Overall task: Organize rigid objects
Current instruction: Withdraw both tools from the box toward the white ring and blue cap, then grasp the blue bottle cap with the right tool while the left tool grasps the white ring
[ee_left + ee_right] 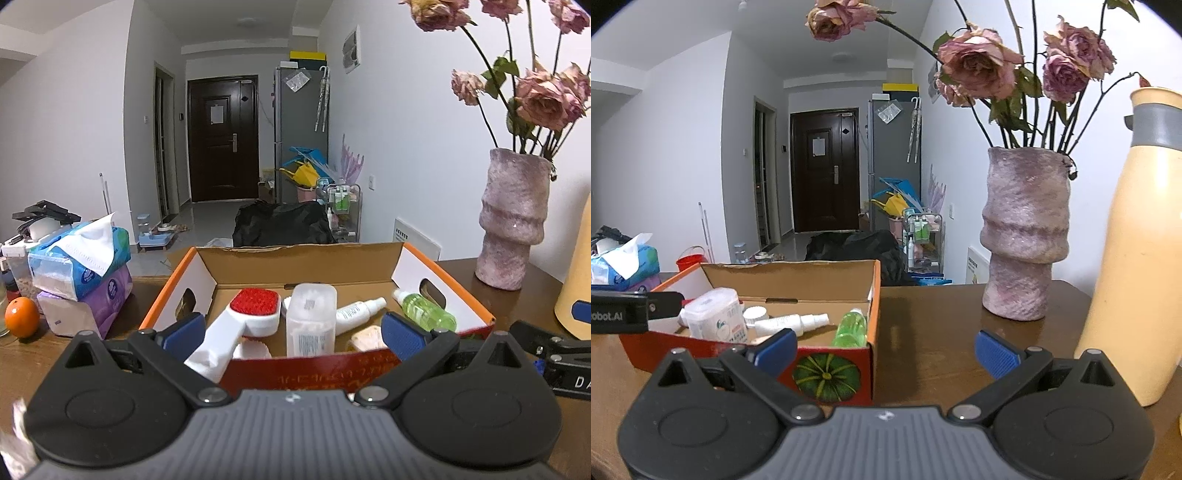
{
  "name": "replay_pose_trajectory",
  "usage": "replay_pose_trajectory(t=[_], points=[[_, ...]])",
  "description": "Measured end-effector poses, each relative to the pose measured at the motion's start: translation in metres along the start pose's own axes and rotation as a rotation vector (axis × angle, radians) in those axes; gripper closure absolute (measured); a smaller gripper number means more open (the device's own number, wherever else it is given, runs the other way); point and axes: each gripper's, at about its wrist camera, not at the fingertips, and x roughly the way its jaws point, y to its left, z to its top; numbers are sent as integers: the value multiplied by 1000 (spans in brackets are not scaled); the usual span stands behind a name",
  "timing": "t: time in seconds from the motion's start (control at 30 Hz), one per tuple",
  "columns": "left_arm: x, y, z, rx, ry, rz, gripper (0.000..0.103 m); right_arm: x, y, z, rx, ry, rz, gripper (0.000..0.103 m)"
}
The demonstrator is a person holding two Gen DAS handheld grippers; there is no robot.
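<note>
Red-headed lint brush [236, 325] handle toward camera, left tool [293, 330], right tool [886, 349] released.

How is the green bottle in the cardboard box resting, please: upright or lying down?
Lying down. The green bottle rests on its side on the floor of the box, white cap towards the far corner.

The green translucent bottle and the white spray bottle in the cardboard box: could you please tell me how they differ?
The green translucent bottle is see-through with green contents; the white spray bottle is opaque and labelled. The green bottle is fatter, the white one slimmer. The green bottle lies by the box's right wall, the white one nearer the middle, beside the clear plastic container. Both lie on their sides inside the cardboard box, caps on.
</note>
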Motion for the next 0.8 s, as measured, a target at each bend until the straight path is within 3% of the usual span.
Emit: replay_pose_trajectory(t=[0.8], points=[[-59,-27,-54,28,87,-4,0,-57,-31,-40,2,87,-73,0]])
